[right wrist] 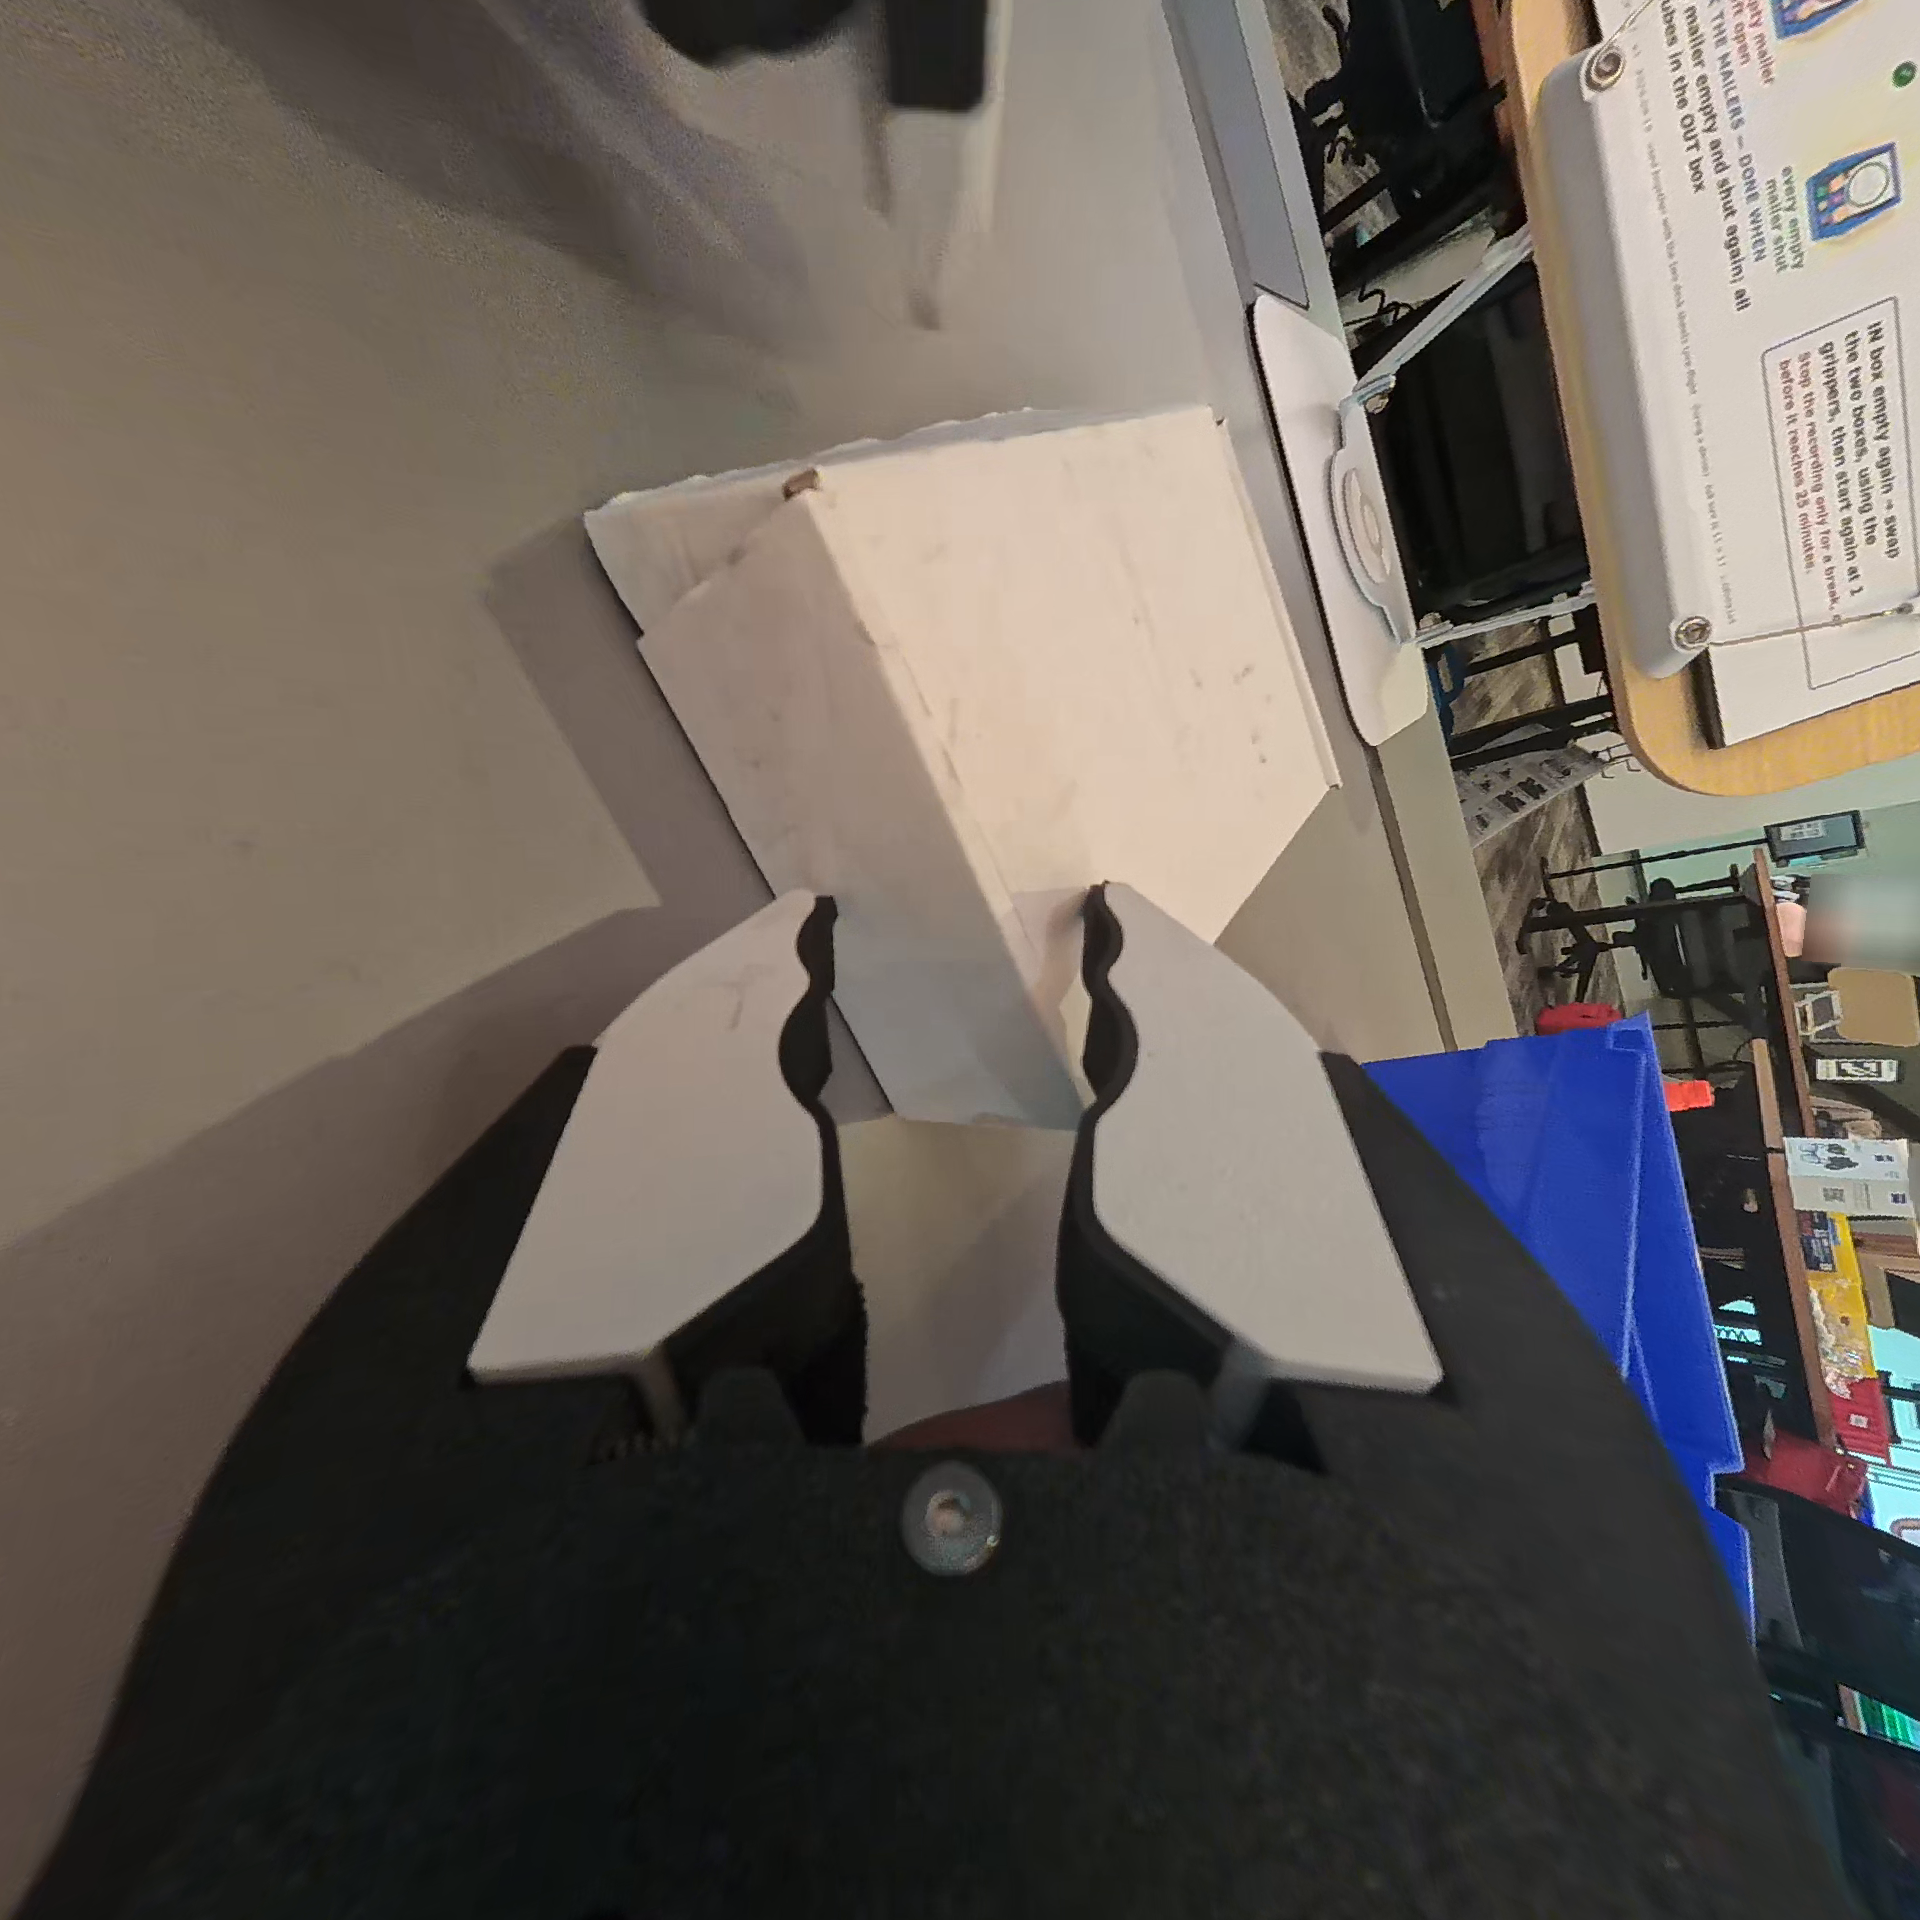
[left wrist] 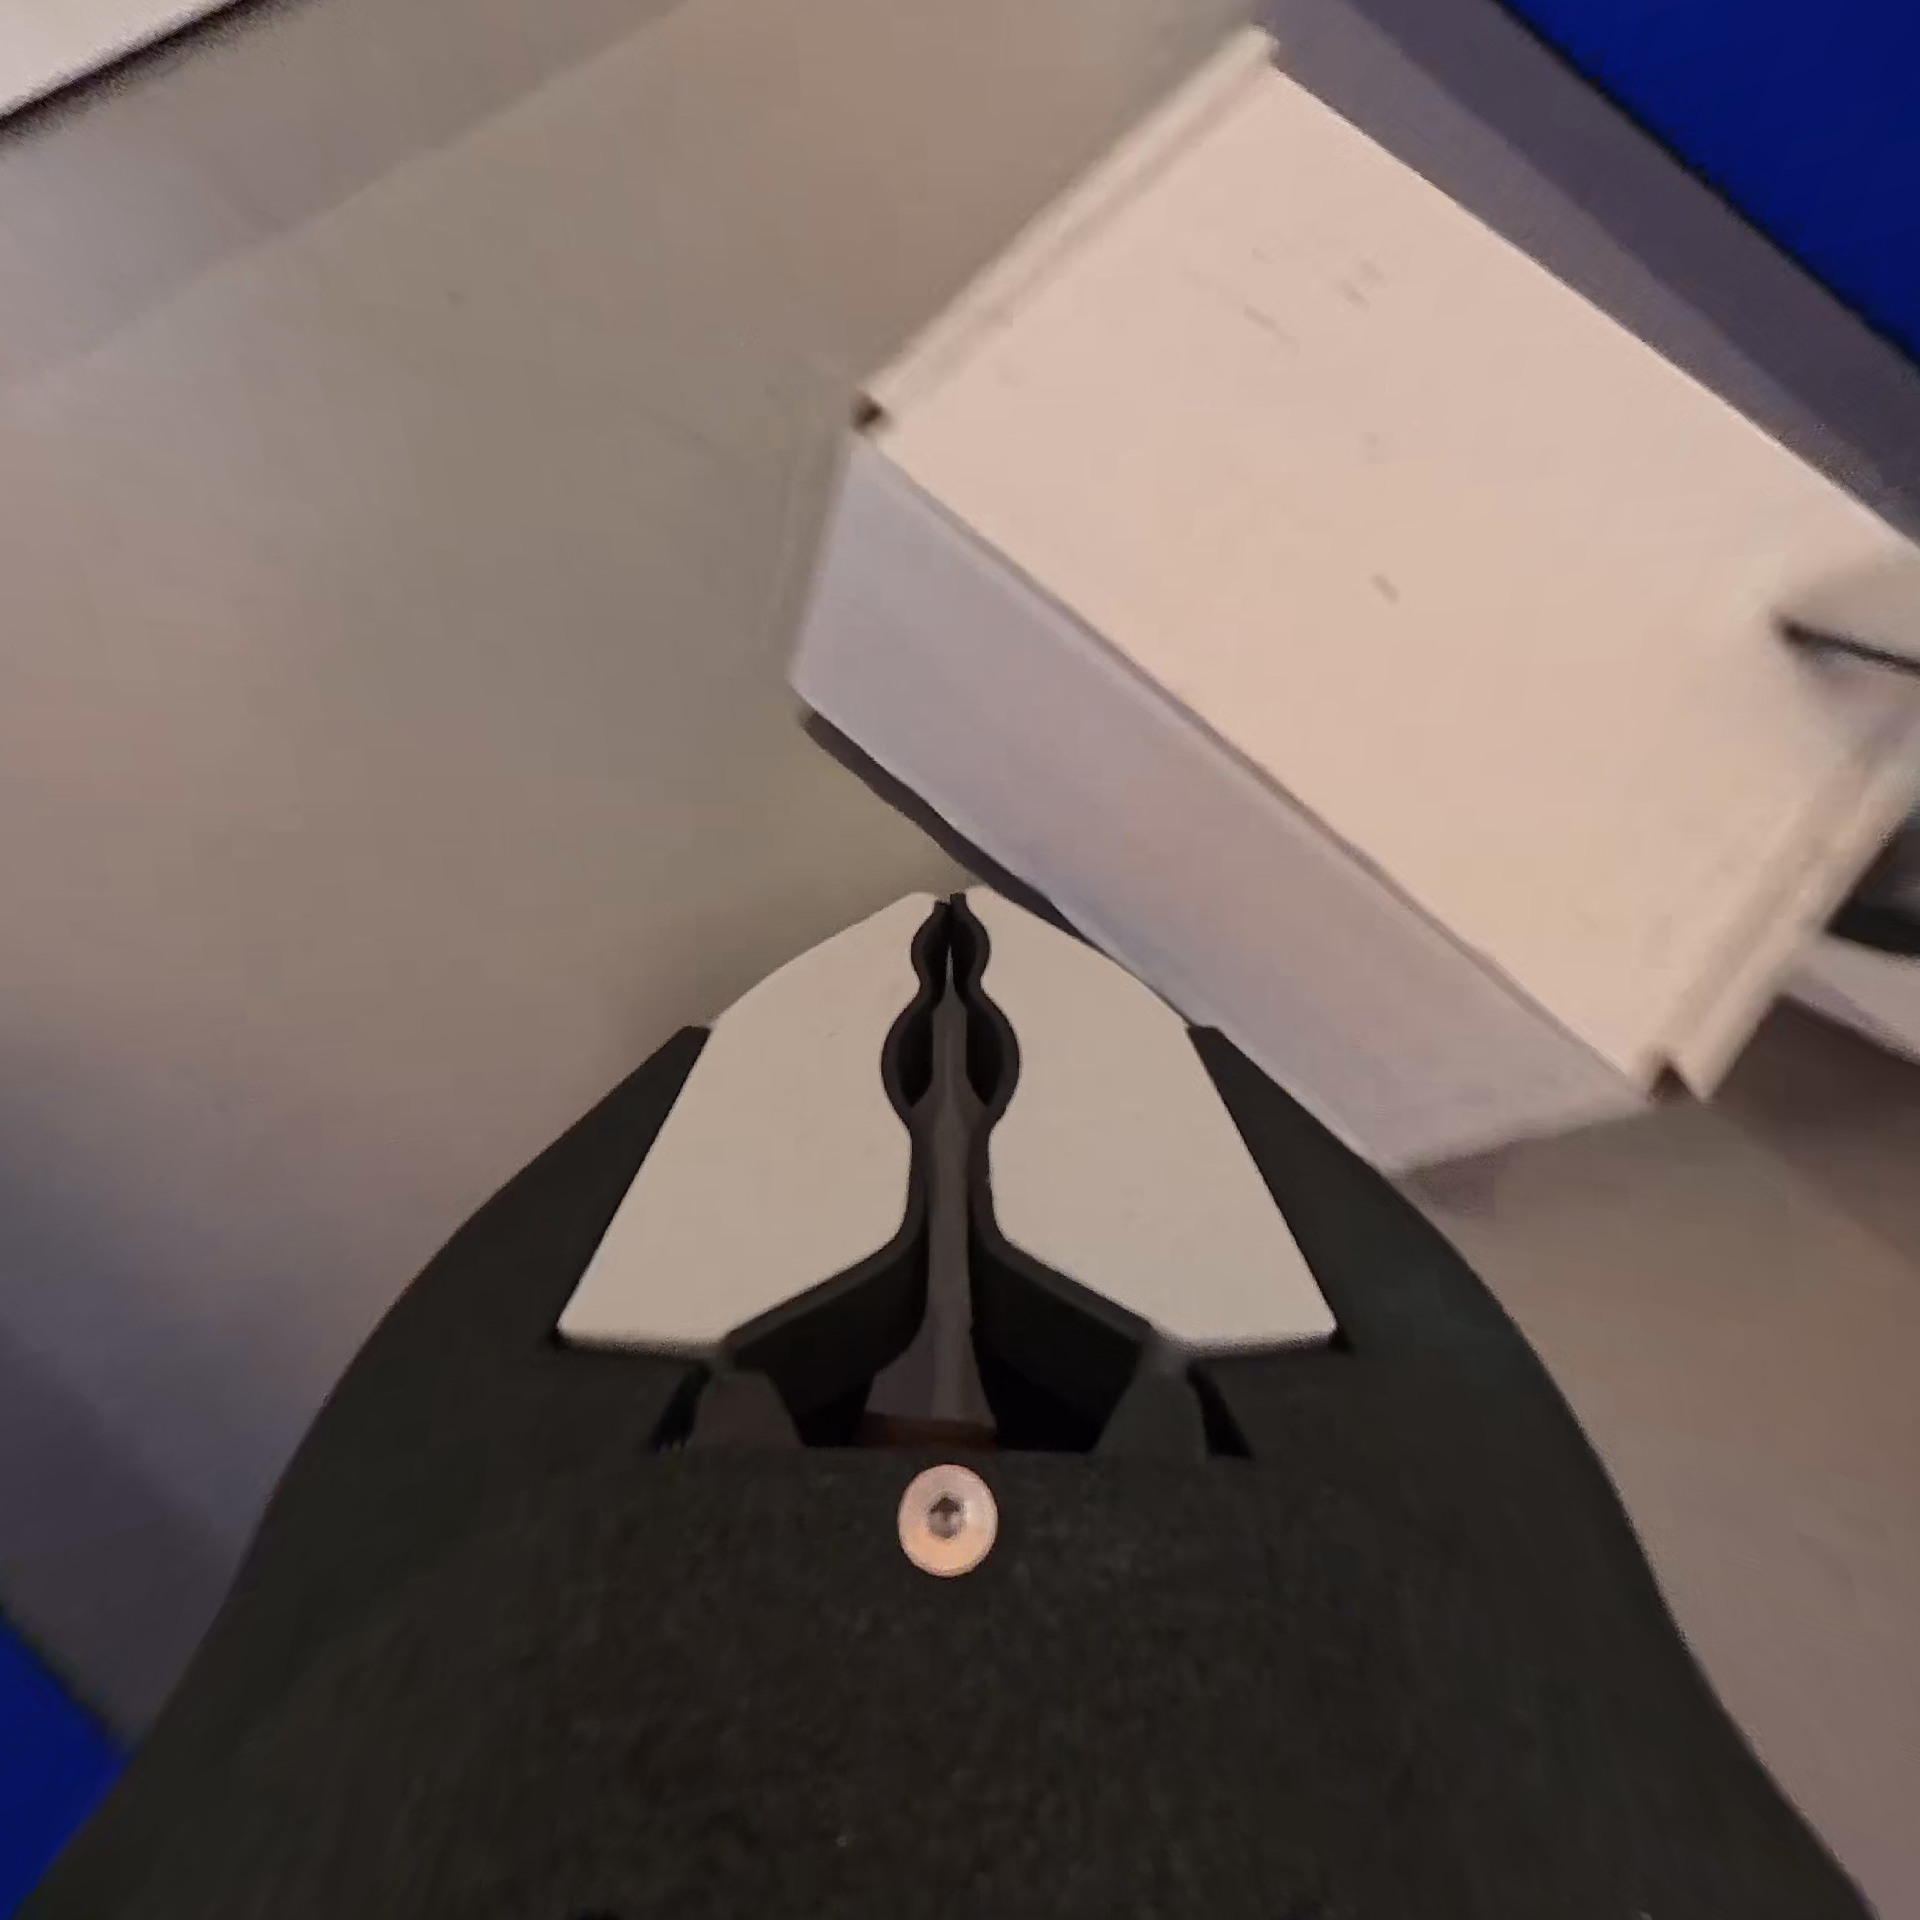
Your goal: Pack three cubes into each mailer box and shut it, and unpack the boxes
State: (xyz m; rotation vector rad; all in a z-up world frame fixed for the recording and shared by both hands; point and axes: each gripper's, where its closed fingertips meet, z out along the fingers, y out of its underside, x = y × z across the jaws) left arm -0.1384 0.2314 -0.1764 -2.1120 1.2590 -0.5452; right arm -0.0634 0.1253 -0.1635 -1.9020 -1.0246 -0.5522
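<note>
Fingers of right gripper clamp smooth cardboard mailer box.

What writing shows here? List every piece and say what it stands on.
Instruction sheet, upper right: printed black and red lines; I do not quote them.
Shelf labels: too small to read.
Mailer box: scuffs only, no print.

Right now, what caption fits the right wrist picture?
Right tongs clamp a corner of the closed white mailer box above the grey table, blue bin beside.
</note>
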